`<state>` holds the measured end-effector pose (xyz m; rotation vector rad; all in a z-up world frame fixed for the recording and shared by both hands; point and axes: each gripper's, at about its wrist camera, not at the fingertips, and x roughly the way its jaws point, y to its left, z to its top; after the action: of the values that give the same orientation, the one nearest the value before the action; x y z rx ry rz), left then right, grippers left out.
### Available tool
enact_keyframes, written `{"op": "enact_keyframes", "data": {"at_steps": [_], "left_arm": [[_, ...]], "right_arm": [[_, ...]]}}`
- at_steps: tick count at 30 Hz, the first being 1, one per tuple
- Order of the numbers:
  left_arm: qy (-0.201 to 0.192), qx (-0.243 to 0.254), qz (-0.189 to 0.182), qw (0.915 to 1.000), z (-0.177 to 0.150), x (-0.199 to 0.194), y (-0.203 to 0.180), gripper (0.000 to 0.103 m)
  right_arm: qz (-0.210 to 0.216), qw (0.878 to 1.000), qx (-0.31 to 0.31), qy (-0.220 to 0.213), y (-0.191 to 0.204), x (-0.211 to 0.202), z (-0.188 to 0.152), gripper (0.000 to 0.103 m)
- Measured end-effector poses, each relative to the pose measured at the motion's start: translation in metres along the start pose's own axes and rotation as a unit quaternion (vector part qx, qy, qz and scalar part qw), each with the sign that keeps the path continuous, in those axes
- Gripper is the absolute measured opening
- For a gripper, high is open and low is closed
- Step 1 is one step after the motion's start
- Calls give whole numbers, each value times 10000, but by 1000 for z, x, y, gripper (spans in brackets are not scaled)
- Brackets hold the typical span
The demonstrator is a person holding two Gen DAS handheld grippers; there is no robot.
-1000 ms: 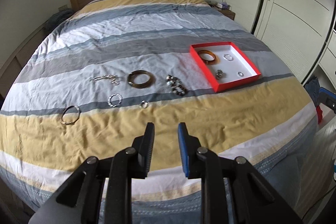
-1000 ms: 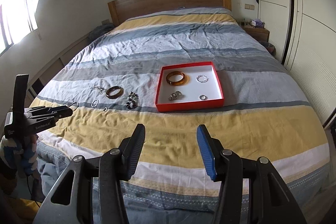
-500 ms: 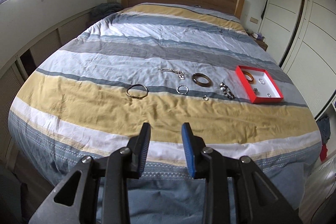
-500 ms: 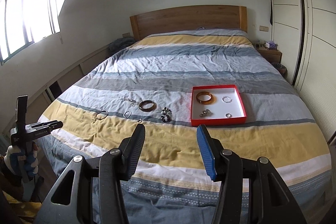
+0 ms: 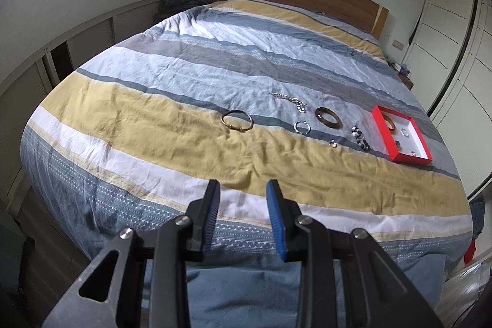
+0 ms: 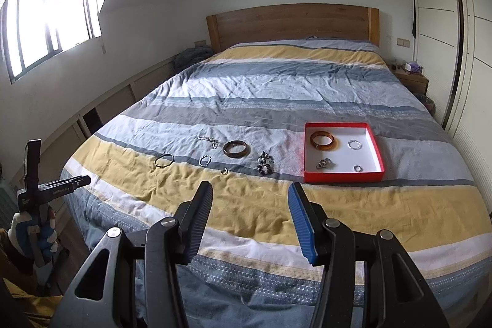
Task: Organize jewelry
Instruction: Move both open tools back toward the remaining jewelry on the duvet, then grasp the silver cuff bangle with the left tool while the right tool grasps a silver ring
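Change: you have pulled both grippers back from the bed since a second ago; the jewelry that sat close under your left gripper [image 5: 243, 199] now lies well out on the bedspread [image 5: 184, 125], and the window [image 6: 52, 23] has come into both views.
Left jaws: released, a clear gap between the pads, nothing held; the gap looks much as it did before.
Right jaws: your right gripper [image 6: 250, 205] is spread wider, also holding nothing, the same as a second ago.
Red box [image 6: 376, 151]: it sits on a pale blue stripe, to the right of the loose pieces, in the same spot on the bed.
Inside the box: an amber bangle [image 6: 323, 140] at the far left corner, a small beaded ring [image 6: 354, 144] to its right, a silver cluster [image 6: 323, 164] near the front, a small ring [image 6: 356, 168] at the front right.
Still loose: a thin bangle [image 6: 164, 160] farthest left, a chain [image 6: 209, 140], a silver beaded ring [image 6: 204, 160], a brown bangle [image 6: 236, 148], a tiny ring [image 6: 224, 171] and a dark bead bracelet [image 6: 265, 163] nearest the box.
Your left hand [image 6: 30, 235]: gloved, visible at the left edge of the right view, off the side of the bed.
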<state>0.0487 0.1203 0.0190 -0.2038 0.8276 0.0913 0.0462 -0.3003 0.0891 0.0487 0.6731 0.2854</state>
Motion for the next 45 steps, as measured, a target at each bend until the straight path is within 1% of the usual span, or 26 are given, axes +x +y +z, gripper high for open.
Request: {"op": "enact_keyframes", "data": {"at_steps": [1, 2, 8, 15, 20, 27, 29, 33, 41, 45], "left_arm": [[24, -51, 37, 10000, -1, 5, 3, 39], [46, -105, 68, 9999, -1, 11, 6, 41], [256, -381, 198, 9987, 1, 53, 20, 41], [544, -490, 334, 9968, 14, 112, 30, 41], [654, -502, 221, 9963, 31, 151, 31, 41], [772, -178, 28, 9969, 53, 202, 15, 41], [815, -140, 19, 9966, 57, 214, 12, 41], [902, -226, 13, 9957, 65, 237, 16, 41], [882, -394, 228, 9951, 87, 275, 28, 41], [954, -448, 264, 9941, 94, 295, 29, 40]], "right_arm": [[26, 10000, -2, 53, 0, 7, 0, 51], [59, 9999, -1, 110, 0, 16, -1, 51], [181, 9982, 16, 577, -4, 77, -7, 51], [355, 9931, -17, 1118, 0, 156, -13, 51], [474, 9875, -164, 1498, 10, 210, -11, 50], [601, 9798, -274, 1886, 22, 286, -7, 49], [638, 9780, -234, 1973, 23, 305, -8, 47], [688, 9749, -226, 2104, 27, 336, -10, 45], [850, 9713, -373, 2188, 42, 384, -3, 45], [863, 9701, -447, 2224, 50, 405, -3, 44]]}}
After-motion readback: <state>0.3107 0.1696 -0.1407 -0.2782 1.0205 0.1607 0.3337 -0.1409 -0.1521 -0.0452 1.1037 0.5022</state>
